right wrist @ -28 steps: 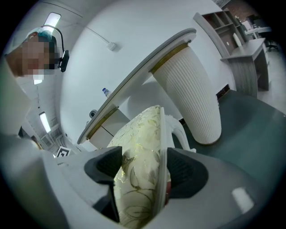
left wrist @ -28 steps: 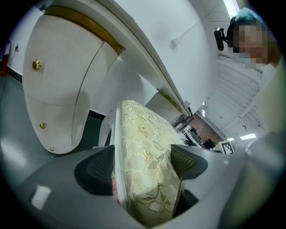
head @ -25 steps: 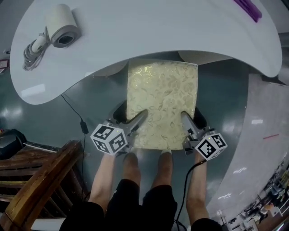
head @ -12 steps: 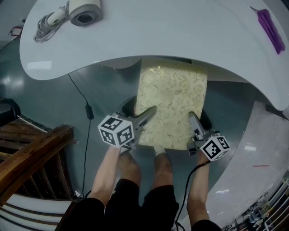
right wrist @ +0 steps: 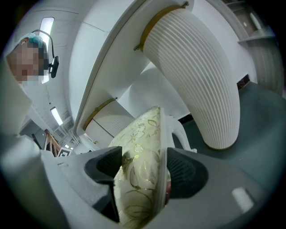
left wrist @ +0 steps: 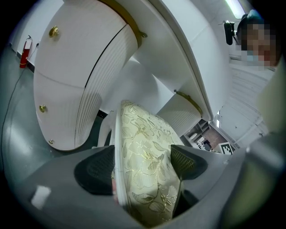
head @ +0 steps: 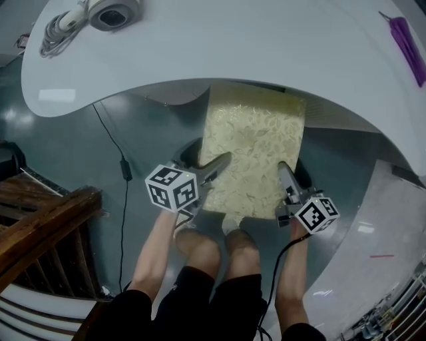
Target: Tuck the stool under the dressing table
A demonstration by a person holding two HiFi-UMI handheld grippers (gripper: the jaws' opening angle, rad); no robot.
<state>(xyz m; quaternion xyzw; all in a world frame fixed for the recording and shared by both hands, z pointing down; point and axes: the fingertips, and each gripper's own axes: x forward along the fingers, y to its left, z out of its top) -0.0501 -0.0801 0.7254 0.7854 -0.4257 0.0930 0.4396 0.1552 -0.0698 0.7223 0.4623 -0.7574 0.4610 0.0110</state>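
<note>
The stool [head: 256, 153] has a cream, gold-patterned cushion [left wrist: 143, 156] [right wrist: 138, 179] and white legs. Its far end lies under the curved white dressing table top [head: 253, 46]; the near end sticks out toward the person's feet. My left gripper [head: 214, 170] is shut on the cushion's left edge, one pad above and one below. At the right edge my right gripper [head: 287, 181] is shut on the cushion the same way. The ribbed white table pedestals [left wrist: 96, 98] [right wrist: 196, 76] stand on both sides of the stool.
A roll-shaped device with a coiled cord [head: 100, 13] and a purple object [head: 406, 40] lie on the table top. A black cable [head: 120, 166] runs over the grey floor at left. A wooden stair rail [head: 46, 226] stands at left. The person's feet [head: 223, 240] are just behind the stool.
The stool has slid farther under the table top, with both grippers still clamped on its cushion. The person has stepped forward behind it.
</note>
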